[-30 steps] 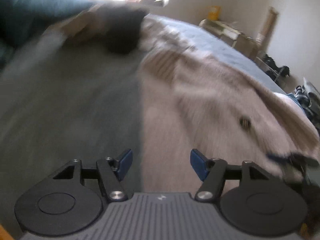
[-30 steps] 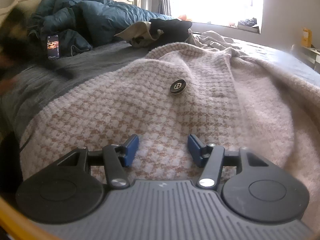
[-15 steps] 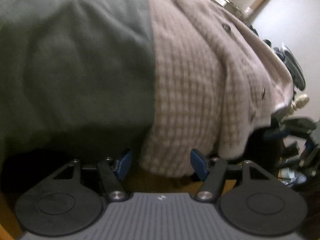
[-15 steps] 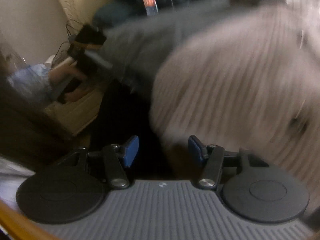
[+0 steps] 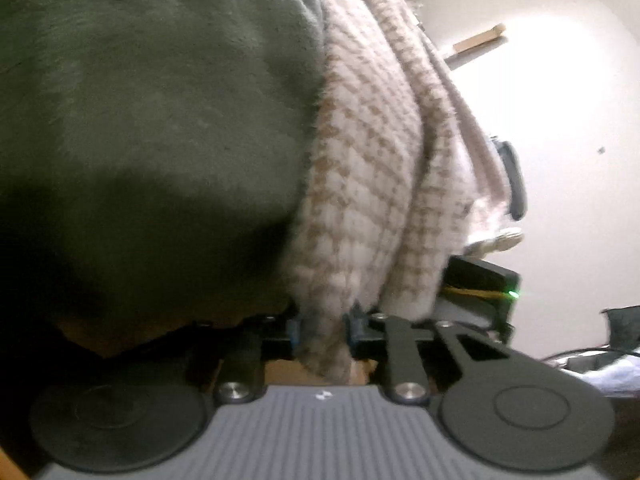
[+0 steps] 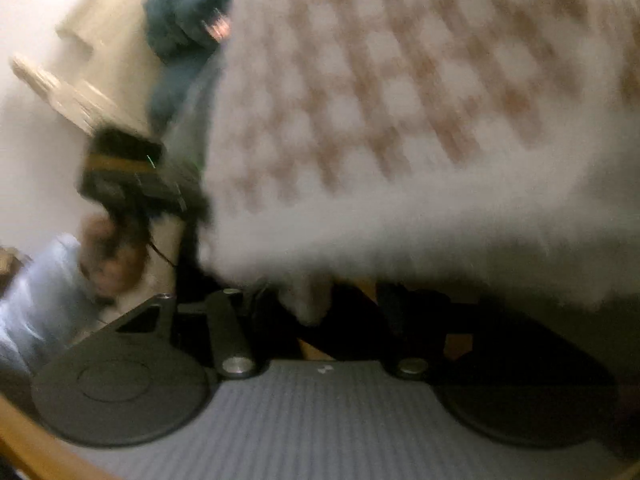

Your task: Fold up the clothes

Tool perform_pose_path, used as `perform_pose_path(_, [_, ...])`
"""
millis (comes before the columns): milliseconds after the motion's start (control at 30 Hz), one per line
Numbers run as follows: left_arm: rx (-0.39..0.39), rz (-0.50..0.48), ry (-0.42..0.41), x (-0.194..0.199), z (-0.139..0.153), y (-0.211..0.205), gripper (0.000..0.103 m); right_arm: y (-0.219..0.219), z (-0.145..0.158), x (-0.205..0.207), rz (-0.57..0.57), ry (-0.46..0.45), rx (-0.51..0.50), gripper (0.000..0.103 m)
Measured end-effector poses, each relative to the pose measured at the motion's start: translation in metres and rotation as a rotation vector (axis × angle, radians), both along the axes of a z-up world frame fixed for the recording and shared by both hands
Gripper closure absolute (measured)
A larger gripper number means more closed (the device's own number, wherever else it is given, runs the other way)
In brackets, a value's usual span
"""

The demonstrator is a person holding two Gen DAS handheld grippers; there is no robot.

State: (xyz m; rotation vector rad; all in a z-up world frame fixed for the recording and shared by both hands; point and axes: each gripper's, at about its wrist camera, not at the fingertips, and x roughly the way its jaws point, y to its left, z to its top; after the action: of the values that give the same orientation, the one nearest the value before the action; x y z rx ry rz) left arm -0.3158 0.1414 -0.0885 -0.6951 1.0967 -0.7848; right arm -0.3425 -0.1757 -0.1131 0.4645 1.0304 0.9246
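Left claw (image 5: 322, 330): closed on the hem of the houndstooth knit garment (image 5: 360, 160), which hangs over the bed edge beside the grey-green blanket (image 5: 140, 100). Right claw (image 6: 320, 304): blurred, narrowed, pinching the garment's fuzzy edge.

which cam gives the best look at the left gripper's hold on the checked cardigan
The left wrist view: the left gripper sits shut on the hem of the checked cardigan, sharp enough to see the weave. The right wrist view shows the cardigan only as blur and that gripper as a dark shape.
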Motion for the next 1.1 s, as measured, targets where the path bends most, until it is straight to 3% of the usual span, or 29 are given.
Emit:
perform_pose_path(133, [-0.035,0.040,-0.003,-0.002,-0.001,0.008,0.088,0.008,0.003,-0.003,-0.023,0.038,0.097,0.053])
perform_pose_path(233, [-0.062,0.088,0.012,-0.013,-0.008,0.016,0.090,0.014,0.004,-0.006,-0.040,0.067,0.170,0.077])
perform_pose_path(333, [-0.149,0.176,0.047,-0.028,-0.018,0.024,0.092,0.021,0.010,-0.015,-0.054,0.082,0.215,0.081])
perform_pose_path(500, [-0.257,0.268,0.025,-0.051,-0.010,0.034,0.094,0.030,0.035,-0.033,0.002,0.095,0.271,0.088])
perform_pose_path(633, [-0.289,0.281,-0.058,-0.056,0.015,0.040,0.094,0.053,0.068,-0.040,0.111,0.006,0.307,0.092])
perform_pose_path(767, [-0.408,0.363,-0.183,-0.053,0.044,0.064,0.095,0.068,0.102,-0.028,0.153,-0.051,0.366,0.092])
perform_pose_path(933, [-0.609,0.498,-0.311,-0.049,0.059,0.117,0.095,0.065,0.128,-0.009,0.138,-0.168,0.306,0.090])
perform_pose_path(1100, [-0.627,0.632,-0.442,-0.052,0.078,0.165,0.095,0.026,0.153,0.016,0.037,-0.267,0.220,0.090])
